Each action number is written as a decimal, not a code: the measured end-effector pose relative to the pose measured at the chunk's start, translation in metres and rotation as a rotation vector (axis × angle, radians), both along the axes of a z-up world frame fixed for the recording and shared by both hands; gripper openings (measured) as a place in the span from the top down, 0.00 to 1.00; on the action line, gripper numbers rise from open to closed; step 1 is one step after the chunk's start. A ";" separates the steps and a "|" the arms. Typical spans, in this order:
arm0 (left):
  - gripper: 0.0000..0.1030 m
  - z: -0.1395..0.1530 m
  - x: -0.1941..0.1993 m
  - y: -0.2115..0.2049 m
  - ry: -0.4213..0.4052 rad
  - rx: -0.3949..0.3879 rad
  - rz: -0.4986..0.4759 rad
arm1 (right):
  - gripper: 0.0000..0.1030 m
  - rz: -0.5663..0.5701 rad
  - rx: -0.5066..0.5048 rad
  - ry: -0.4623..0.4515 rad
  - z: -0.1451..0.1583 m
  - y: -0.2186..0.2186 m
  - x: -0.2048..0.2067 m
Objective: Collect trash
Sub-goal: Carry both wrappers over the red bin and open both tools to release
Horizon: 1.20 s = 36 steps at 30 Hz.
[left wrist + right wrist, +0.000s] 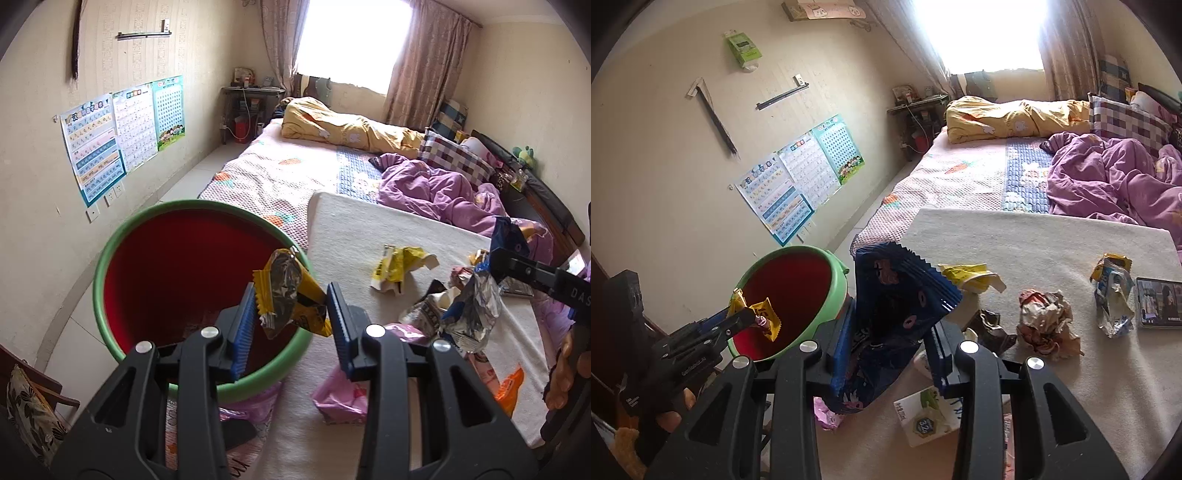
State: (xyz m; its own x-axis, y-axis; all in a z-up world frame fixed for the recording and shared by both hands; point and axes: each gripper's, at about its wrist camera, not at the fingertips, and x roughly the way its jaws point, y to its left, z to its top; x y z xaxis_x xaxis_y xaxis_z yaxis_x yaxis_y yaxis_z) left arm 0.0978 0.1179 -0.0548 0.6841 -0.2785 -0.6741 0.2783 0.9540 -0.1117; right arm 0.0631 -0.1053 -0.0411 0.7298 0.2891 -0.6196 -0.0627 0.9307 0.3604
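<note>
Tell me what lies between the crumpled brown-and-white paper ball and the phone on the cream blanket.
In the right wrist view, a crumpled blue, yellow and silver wrapper lies between the paper ball and the phone, close to the phone's left edge.
</note>
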 end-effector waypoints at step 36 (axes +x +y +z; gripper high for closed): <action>0.42 -0.047 0.068 0.087 0.103 -0.029 0.107 | 0.44 0.203 -0.033 0.064 -0.035 0.149 0.103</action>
State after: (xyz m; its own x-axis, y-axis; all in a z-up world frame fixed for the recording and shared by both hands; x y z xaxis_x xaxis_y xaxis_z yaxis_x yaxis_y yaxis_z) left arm 0.1656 0.2050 -0.1016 0.6388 -0.2283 -0.7347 0.1609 0.9735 -0.1625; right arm 0.1664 0.0441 -0.0760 0.6179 0.4048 -0.6740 -0.2279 0.9127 0.3392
